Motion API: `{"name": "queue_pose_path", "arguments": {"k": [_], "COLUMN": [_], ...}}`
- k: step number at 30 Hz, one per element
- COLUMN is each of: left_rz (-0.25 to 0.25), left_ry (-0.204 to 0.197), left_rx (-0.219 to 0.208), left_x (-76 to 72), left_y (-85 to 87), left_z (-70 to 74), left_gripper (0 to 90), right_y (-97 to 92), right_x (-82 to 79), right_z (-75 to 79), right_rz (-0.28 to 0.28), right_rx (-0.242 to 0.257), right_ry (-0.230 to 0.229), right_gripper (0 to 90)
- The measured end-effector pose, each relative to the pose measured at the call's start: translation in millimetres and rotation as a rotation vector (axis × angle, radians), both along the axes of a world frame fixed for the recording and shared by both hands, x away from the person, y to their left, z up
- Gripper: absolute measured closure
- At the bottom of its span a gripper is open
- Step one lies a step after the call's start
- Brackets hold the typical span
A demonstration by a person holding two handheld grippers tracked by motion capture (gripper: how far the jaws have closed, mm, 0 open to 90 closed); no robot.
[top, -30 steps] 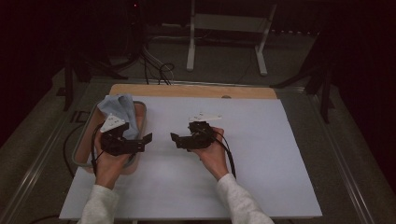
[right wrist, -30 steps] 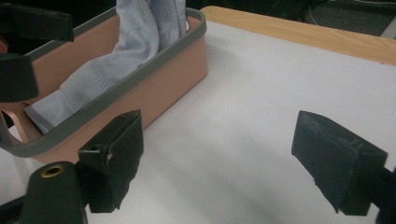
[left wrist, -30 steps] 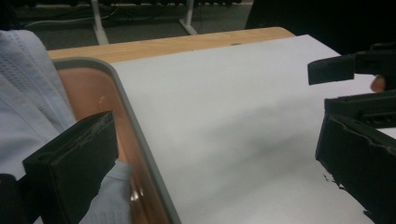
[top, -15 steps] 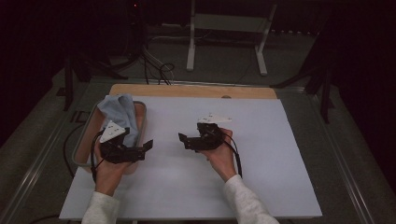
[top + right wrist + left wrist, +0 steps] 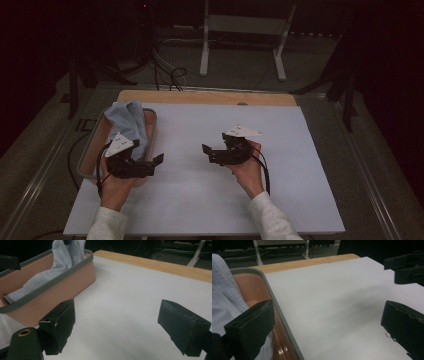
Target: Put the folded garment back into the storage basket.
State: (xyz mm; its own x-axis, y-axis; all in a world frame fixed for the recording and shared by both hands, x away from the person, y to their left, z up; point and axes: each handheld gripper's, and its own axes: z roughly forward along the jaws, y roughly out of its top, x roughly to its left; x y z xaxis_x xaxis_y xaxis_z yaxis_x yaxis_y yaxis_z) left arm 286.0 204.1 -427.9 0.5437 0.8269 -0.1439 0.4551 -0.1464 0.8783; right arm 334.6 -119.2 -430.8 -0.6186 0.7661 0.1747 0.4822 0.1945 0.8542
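A salmon-coloured tub with a grey rim (image 5: 85,150) stands at the left edge of the white table top. A light blue cloth (image 5: 131,122) is heaped in it and rises over its far end. My left gripper (image 5: 155,162) is held at the tub's near right corner, pointing right, open and holding nothing. In the left gripper view, its jaws (image 5: 327,322) straddle the tub's rim (image 5: 274,305) and bare white surface, with the cloth (image 5: 224,297) at the left. My right gripper (image 5: 207,154) hovers mid-table, pointing left toward the tub (image 5: 55,290), open (image 5: 121,325) and holding nothing.
A white sheet (image 5: 300,175) covers the table, with a wooden strip (image 5: 210,97) bare along the far edge. Beyond it are a dark floor, cables (image 5: 170,75) and a white stand's legs (image 5: 240,45). Metal rails run along both sides of the table.
My right gripper has drifted to the right, away from the tub. My left gripper has slid a little toward the near edge. Both stay open.
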Motion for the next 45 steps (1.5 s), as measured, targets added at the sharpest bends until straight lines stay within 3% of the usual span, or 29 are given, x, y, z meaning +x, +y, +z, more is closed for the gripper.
{"name": "queue_pose_path", "arguments": {"k": [9,18,45], "left_rz": [-0.03,-0.054,-0.023], "left_ry": [-0.017,-0.037,-0.043], "left_rx": [-0.02,-0.038,-0.062], "left_x": [-4.8,-8.7,-11.9], "left_y": [-2.5,-2.0,5.1], "left_z": [-1.1,-1.6,-4.5], "left_gripper": [0.5,0.5,0.5], "right_y": [-30.1,-60.5,-122.3], "right_x": [-8.4,-16.1,-37.5], "right_z": [-0.5,1.1,-9.3], "right_rz": [-0.022,-0.058,-0.149], "right_rx": [-0.021,-0.007,0.03], "right_ry": [-0.04,-0.061,-0.083], "right_gripper": [14.4,14.3,13.5]}}
